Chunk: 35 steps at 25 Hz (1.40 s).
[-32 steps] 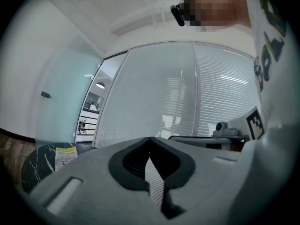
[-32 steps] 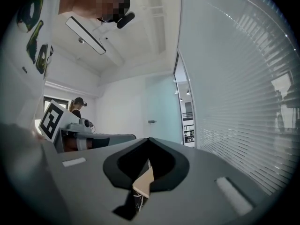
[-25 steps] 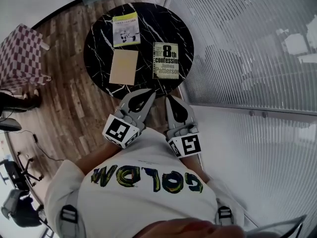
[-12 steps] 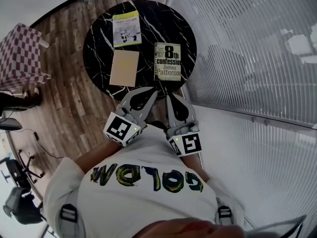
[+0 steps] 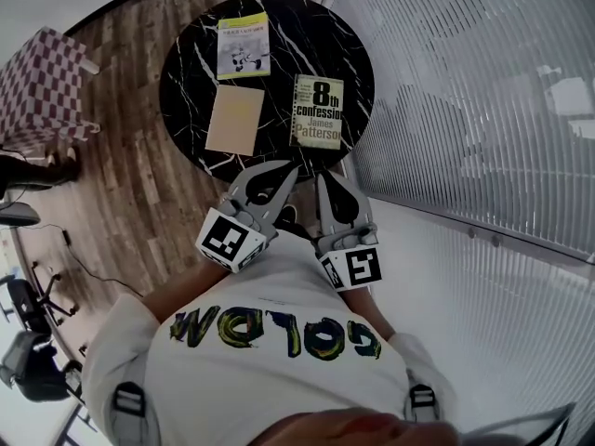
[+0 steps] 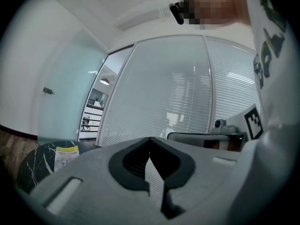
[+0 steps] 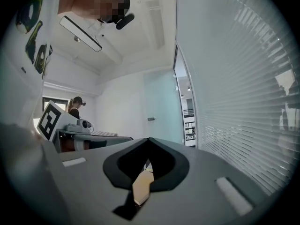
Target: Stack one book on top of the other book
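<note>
Both grippers are in front of my chest, side by side, their tips at the near rim of the table (image 5: pixel 186 72).

Left gripper (image 5: pixel 288 168): jaws fully together, nothing between them. In its own view the closed tips point level toward a glass wall (image 6: pixel 164 93) with blinds behind it.

Right gripper (image 5: pixel 326 178): jaws fully together, nothing held. It sits just right of the left gripper, apart from it. A tan patch shows through the slot behind its tips in its own view; I cannot tell what it is.

The table is round, of black marble with white veins. Three books lie flat on it, face up, none on another:
- Novel (image 5: pixel 318 111): right of centre, the book nearest the right gripper, cover lettering readable from my side.
- Tan book (image 5: pixel 234 119): left of the novel, with a strip of bare table between them, nearest the left gripper.
- Yellow book (image 5: pixel 244 45): beyond the tan book, near the far rim, just apart from it. It also shows at the left of the left gripper view (image 6: pixel 65 156).

Neither gripper touches any book.

A wood floor (image 5: pixel 130 203) lies to the left of the table, with a checked seat (image 5: pixel 42 82) on it, well apart from the table.
</note>
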{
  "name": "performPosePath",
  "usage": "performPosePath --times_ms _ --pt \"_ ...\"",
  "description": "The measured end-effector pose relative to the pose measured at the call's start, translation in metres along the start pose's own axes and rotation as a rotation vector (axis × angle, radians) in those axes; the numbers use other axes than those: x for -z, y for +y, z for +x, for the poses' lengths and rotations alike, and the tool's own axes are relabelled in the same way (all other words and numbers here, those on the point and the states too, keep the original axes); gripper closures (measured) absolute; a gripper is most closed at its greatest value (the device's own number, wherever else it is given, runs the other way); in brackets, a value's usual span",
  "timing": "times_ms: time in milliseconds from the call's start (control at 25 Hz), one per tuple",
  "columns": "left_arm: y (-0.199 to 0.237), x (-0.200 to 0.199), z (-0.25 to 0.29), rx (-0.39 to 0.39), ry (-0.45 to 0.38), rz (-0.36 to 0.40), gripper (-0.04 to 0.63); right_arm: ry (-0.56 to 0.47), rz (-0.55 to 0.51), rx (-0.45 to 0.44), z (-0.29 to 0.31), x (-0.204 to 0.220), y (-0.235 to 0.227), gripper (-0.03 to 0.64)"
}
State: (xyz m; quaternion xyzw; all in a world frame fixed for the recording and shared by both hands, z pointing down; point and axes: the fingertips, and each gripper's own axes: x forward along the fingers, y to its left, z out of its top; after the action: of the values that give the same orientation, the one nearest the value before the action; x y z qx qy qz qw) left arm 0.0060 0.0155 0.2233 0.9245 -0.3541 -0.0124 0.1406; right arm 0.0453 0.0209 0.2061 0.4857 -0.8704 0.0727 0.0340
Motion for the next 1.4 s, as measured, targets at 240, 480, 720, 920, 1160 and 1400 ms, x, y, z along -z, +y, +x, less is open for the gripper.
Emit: performPosePath --times_ms 240,480,720,920,1160,1400 --pt "-0.004 0.004 0.009 -0.007 0.003 0.001 0.594 0.017 -0.004 -0.015 0.002 0.006 -0.012 0.615" --pt "-0.001 0.009 0.02 -0.012 0.017 0.014 0.594 0.039 0.0 -0.004 0.004 0.016 -0.025 0.615" --pt "0.005 0.013 0.032 -0.006 0.037 0.003 0.594 0.063 0.007 0.0 0.008 0.02 -0.035 0.614" --pt "0.007 0.015 0.038 -0.002 0.047 -0.005 0.594 0.084 0.011 0.013 0.009 0.025 -0.043 0.614" --pt "0.01 0.031 0.041 -0.011 0.072 -0.021 0.594 0.103 0.027 0.021 0.009 0.04 -0.049 0.614" --pt "0.02 0.04 0.044 -0.028 0.089 -0.024 0.594 0.123 0.014 0.023 0.016 0.048 -0.056 0.606"
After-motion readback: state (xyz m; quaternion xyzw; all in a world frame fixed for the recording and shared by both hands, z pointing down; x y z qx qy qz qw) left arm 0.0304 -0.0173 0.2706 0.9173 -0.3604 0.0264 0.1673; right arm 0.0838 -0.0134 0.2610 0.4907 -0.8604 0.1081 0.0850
